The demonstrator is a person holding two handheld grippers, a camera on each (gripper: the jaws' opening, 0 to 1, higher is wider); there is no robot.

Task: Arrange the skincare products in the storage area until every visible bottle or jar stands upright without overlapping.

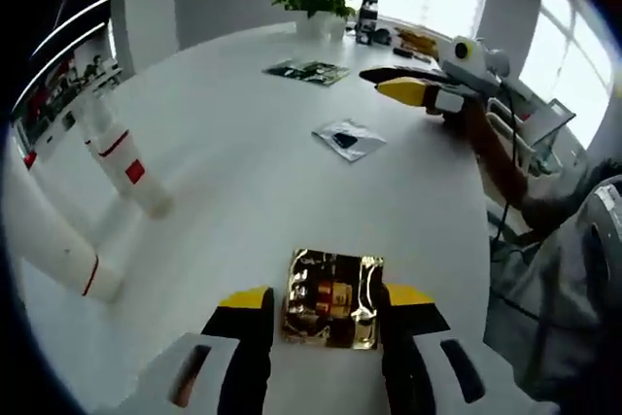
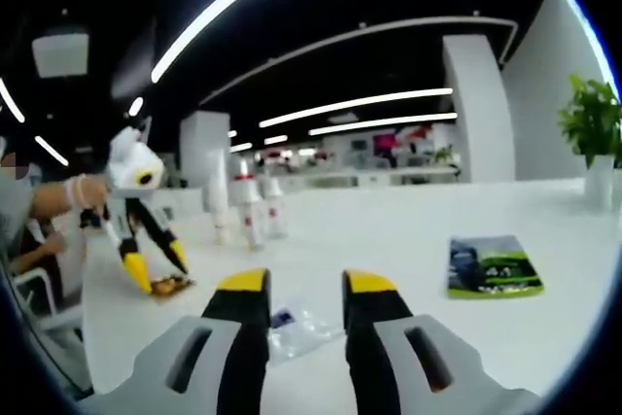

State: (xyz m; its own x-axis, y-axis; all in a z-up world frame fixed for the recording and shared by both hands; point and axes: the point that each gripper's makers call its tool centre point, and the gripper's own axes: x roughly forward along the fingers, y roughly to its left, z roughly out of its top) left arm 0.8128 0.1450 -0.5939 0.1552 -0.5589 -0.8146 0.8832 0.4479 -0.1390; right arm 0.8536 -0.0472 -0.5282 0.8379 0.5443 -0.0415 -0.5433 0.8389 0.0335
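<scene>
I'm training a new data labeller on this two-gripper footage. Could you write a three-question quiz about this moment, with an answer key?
1. True or false: the left gripper has its jaws on either side of a gold foil packet.
2. Multiple choice: what lies on the white table just beyond the right gripper in the right gripper view? A) a clear plastic sachet B) a spoon C) a red cup
3. Fill in: the white bottles with red bands are standing ____.

Key
1. True; the packet sits between the yellow-tipped jaws.
2. A
3. upright
</scene>
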